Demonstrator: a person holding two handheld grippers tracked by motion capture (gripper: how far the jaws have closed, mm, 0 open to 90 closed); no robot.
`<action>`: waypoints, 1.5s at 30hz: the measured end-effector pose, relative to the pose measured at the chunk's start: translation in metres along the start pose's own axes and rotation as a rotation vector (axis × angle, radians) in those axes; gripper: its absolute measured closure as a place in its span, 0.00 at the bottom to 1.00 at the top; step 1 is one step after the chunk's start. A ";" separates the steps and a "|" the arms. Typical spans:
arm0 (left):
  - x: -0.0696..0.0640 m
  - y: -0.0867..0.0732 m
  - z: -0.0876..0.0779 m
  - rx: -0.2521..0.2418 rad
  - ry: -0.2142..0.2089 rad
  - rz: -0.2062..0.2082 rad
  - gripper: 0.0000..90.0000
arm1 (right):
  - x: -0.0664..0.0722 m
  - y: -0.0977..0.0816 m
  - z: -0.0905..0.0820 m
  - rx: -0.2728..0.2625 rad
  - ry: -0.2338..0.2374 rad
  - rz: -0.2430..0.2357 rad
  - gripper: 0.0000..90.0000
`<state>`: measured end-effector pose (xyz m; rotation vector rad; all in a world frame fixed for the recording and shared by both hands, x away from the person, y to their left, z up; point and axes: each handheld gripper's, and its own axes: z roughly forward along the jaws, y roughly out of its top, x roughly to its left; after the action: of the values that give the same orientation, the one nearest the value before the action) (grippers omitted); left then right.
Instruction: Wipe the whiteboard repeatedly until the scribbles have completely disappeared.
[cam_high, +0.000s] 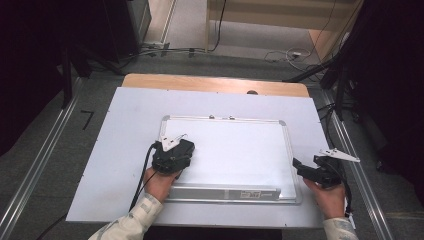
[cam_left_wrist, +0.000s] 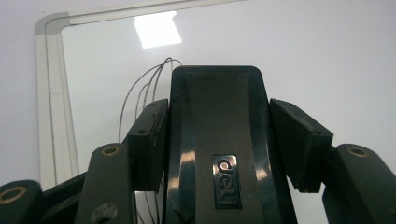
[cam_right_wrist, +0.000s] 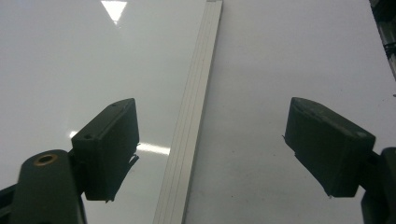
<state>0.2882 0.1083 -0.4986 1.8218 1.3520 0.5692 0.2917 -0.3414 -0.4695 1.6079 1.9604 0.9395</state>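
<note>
Your L gripper (cam_left_wrist: 219, 135) is clamped on the black eraser (cam_left_wrist: 217, 140), pressed flat on the whiteboard (cam_high: 235, 150) at approx 8 o'clock, ready to wipe. R gripper (cam_right_wrist: 210, 154) has its jaws spread wide, astride the board's frame (cam_right_wrist: 194, 126) at 3 o'clock, prob. to steady it.

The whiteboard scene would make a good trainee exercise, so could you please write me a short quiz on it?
1. True or false: the left tongs are shut on a black eraser.
2. Which edge of the whiteboard do the open right tongs straddle? A) its silver side frame B) its far edge C) its left edge
3. Fill in: the whiteboard lies on a white ____.

Key: 1 true; 2 A; 3 sheet.
</note>
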 end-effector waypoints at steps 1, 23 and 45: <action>-0.001 0.000 0.000 0.002 0.001 0.007 0.45 | 0.000 0.000 0.000 0.000 0.000 0.000 0.18; -0.012 0.001 0.007 -0.004 -0.012 0.091 0.45 | 0.000 0.000 0.000 0.004 -0.002 0.001 0.18; 0.008 0.005 0.009 -0.007 0.030 0.051 0.45 | -0.002 -0.001 -0.001 0.004 -0.003 0.001 0.18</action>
<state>0.3007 0.1122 -0.5008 1.8535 1.3248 0.6294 0.2903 -0.3435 -0.4699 1.6119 1.9607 0.9344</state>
